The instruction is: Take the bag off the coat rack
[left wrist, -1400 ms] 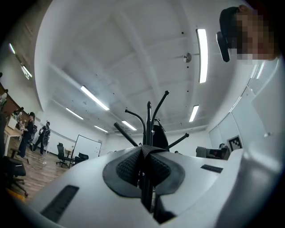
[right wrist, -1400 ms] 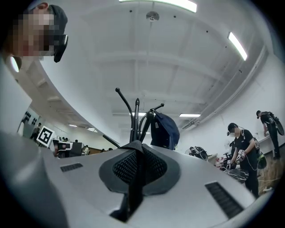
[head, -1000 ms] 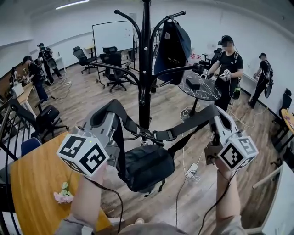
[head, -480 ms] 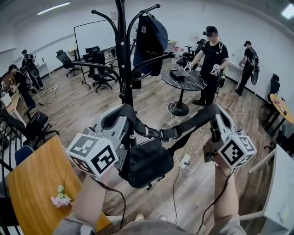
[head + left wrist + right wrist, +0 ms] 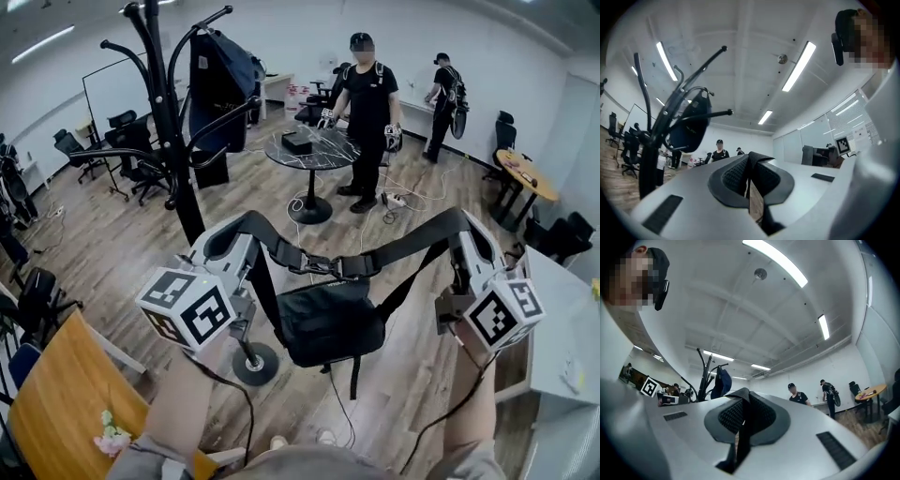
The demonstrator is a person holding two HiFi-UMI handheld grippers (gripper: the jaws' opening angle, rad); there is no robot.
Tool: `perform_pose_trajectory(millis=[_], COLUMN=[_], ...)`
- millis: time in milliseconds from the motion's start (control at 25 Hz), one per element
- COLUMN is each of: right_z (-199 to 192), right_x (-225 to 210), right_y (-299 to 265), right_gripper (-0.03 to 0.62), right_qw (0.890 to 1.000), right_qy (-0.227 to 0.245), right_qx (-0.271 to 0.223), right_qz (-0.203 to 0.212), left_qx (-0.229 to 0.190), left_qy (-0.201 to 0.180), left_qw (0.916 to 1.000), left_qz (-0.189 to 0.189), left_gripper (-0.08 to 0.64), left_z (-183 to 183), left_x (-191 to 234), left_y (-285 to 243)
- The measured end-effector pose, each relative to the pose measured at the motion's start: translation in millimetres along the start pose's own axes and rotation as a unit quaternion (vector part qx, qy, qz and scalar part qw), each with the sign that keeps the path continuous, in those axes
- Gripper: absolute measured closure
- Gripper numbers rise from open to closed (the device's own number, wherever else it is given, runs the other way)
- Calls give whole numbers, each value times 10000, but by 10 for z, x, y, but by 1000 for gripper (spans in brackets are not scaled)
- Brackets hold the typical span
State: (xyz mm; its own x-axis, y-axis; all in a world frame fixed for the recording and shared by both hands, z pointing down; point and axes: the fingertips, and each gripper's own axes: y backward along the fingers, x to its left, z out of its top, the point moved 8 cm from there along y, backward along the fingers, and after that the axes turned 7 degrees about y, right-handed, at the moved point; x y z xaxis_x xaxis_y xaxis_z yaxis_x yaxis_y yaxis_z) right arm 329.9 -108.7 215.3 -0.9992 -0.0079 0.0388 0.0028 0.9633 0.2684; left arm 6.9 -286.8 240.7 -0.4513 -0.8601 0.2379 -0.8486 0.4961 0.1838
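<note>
One black bag (image 5: 330,323), strap (image 5: 403,246) clamped in both jaws

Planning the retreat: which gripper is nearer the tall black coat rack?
Left. Left gripper is just right of the coat rack; right gripper is farther right, beyond the black bag.

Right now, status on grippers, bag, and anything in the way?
Left gripper, right gripper both shut on strap. Bag off the coat rack, hanging between them. Rack base on floor, below-left.
</note>
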Motion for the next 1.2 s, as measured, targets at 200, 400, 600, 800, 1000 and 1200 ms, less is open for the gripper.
perform_pose_trajectory(millis=[200, 400, 600, 800, 1000, 1200], right_z=[79, 115, -2, -207, -414, -689], right_x=[-245, -329, -471, -467, -320, -213], right_y=[565, 1071, 1715, 2082, 2342, 2604], right_gripper=[561, 561, 561, 561, 561, 561], right_qw=[9970, 9909, 9853, 9778, 9710, 9635], right_qy=[259, 257, 292, 244, 151, 98], right_qx=[242, 388, 586, 914, 1225, 1559], right_qz=[-688, -1260, -1577, -1871, -2049, -2174], left_qx=[224, 510, 802, 1059, 1277, 1504], left_qy=[156, 60, 174, 260, 445, 467], left_qw=[9970, 9920, 9836, 9728, 9625, 9546], left_qz=[-724, -1153, -1606, -2043, -2353, -2529], left_gripper=[545, 545, 545, 545, 545, 545], left_z=[-273, -441, -847, -1166, -1487, -1848], left_x=[-365, -603, -1086, -1351, -1515, -1640], left_y=[-438, -734, -991, -1064, -993, -880])
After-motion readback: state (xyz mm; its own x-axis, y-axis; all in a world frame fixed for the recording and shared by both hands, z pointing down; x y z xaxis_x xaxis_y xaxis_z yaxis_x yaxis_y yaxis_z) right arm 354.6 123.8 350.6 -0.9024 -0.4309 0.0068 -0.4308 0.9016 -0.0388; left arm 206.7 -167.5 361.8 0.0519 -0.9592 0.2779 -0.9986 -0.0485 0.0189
